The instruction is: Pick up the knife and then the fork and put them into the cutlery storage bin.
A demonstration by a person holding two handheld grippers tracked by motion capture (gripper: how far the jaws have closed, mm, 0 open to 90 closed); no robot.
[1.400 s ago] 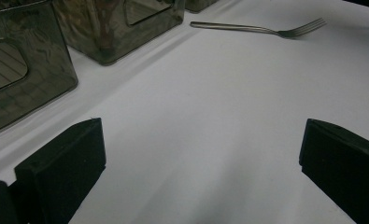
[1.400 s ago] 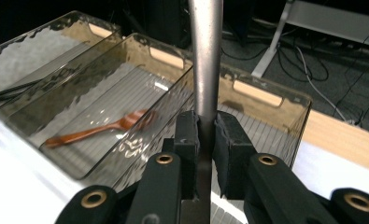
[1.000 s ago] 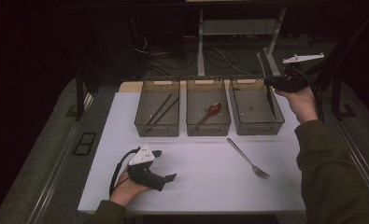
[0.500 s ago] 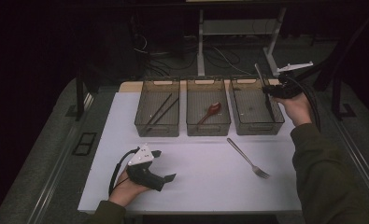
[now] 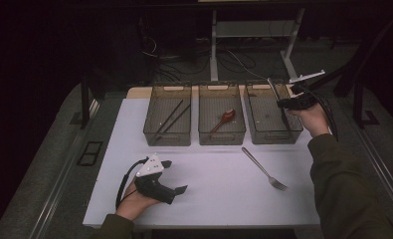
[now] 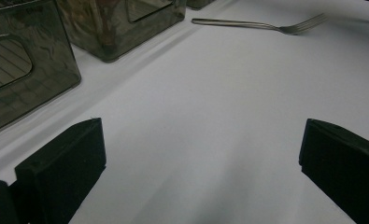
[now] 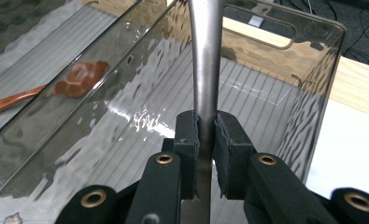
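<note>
Wooden spoon (image 5: 223, 119), chopsticks (image 5: 170, 118), loose fork (image 5: 264, 170)

Utensil (image 7: 205, 70): your right gripper view cuts its upper end off at the top edge; the pads (image 7: 188, 140) hide the clamped stretch, so you cannot tell its type.
Left bin (image 5: 167, 115): its dark sticks are too small to identify from your high view.
Fork (image 6: 261, 25): tines blurred.
</note>
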